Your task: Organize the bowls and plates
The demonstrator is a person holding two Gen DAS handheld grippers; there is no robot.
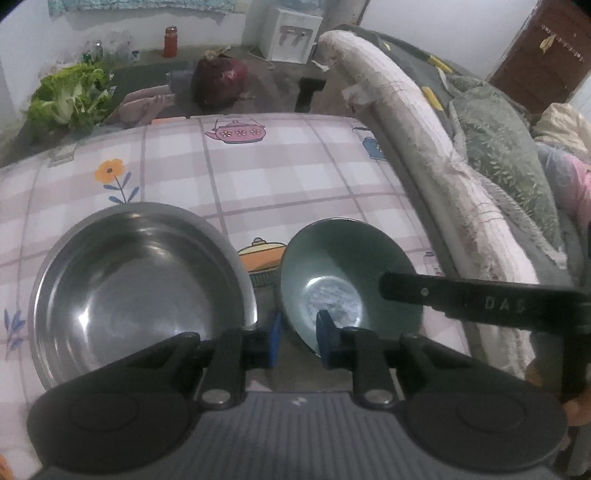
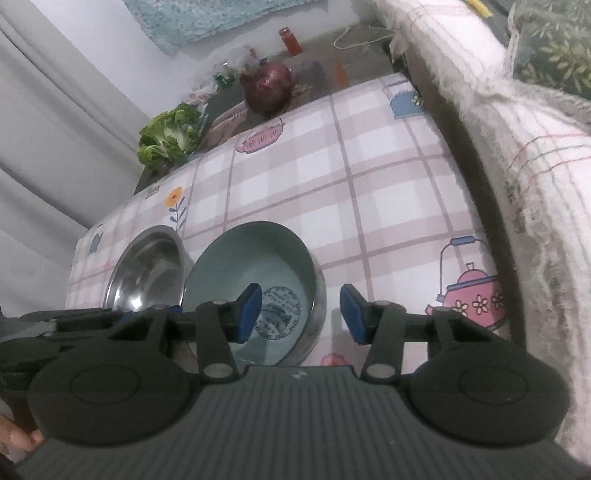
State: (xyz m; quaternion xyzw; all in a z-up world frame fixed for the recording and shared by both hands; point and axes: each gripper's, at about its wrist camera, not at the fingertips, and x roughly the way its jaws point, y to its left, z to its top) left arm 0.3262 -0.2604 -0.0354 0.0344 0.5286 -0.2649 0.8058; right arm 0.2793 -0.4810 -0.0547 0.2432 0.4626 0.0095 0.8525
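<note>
A green bowl [image 1: 351, 273] with a patterned bottom stands on the checked tablecloth [image 1: 295, 177], right of a larger steel bowl [image 1: 140, 291]. My left gripper [image 1: 300, 339] is shut on the green bowl's near left rim, one blue pad inside and one outside. One black finger of the right gripper [image 1: 406, 288] reaches over the bowl's right rim. In the right wrist view the green bowl [image 2: 251, 266] sits beside the steel bowl [image 2: 147, 273]. My right gripper [image 2: 301, 315] is open astride the right rim, with a gap on both sides of the rim.
A rolled pale blanket [image 1: 424, 147] and bedding run along the table's right side. Beyond the far table edge, on the floor, lie leafy greens [image 1: 70, 96], a dark red round vegetable [image 1: 221, 79], an orange jar [image 1: 170, 42] and a white box [image 1: 291, 33].
</note>
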